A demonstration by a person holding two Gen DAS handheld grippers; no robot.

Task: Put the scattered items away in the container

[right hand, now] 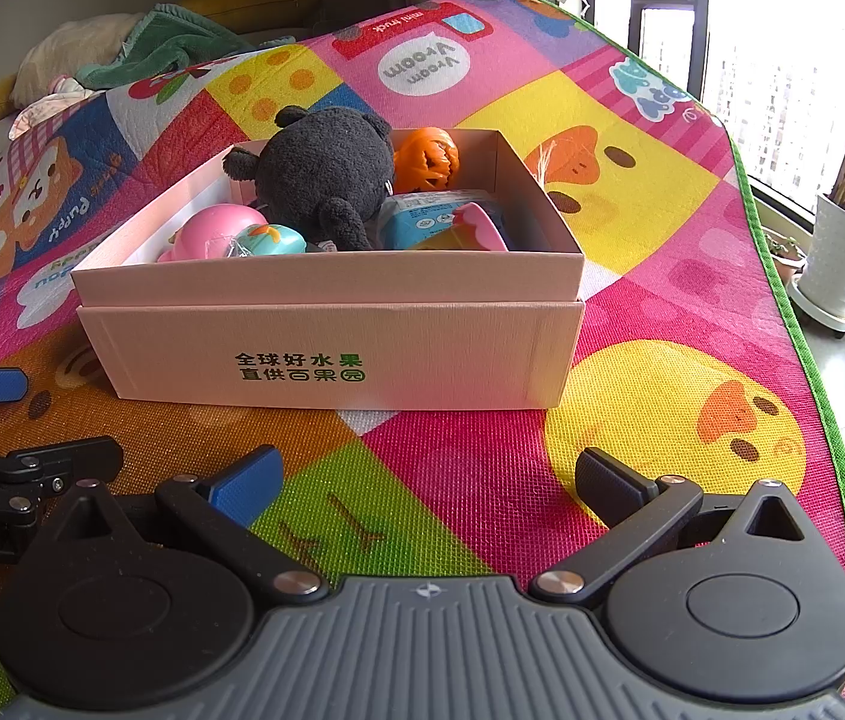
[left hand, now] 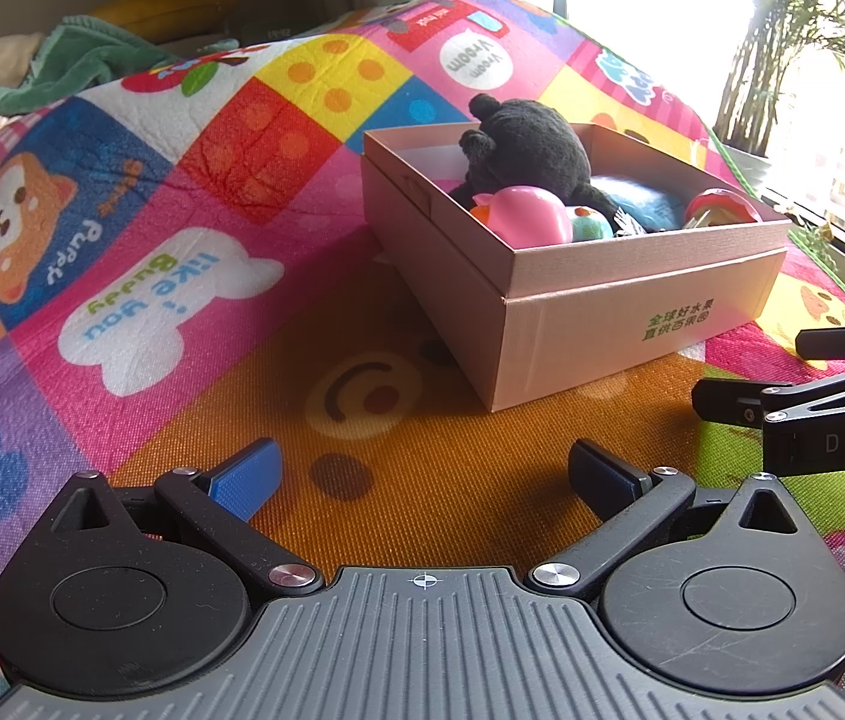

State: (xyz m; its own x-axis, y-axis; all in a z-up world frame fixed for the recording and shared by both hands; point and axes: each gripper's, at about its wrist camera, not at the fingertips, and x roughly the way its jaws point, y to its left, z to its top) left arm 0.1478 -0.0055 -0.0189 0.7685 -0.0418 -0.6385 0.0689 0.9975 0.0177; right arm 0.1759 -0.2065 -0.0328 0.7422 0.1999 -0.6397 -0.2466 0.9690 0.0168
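A pink cardboard box (left hand: 632, 324) (right hand: 332, 354) stands on the colourful play mat. It holds a black plush toy (left hand: 527, 147) (right hand: 326, 171), a pink toy (left hand: 521, 213) (right hand: 215, 231), a teal toy (right hand: 269, 240), an orange pumpkin toy (right hand: 428, 159), a blue packet (right hand: 422, 216) and a pink-rimmed cup (right hand: 476, 228). My left gripper (left hand: 422, 474) is open and empty, low over the mat in front of the box. My right gripper (right hand: 428, 480) is open and empty, just short of the box's front wall. Each gripper shows at the edge of the other's view.
The play mat (right hand: 632, 408) ends in a green edge at the right, with bare floor and a white plant pot (right hand: 842, 264) beyond it. A green cloth (left hand: 80, 66) and cushions lie past the mat's far left edge. A window is at the right.
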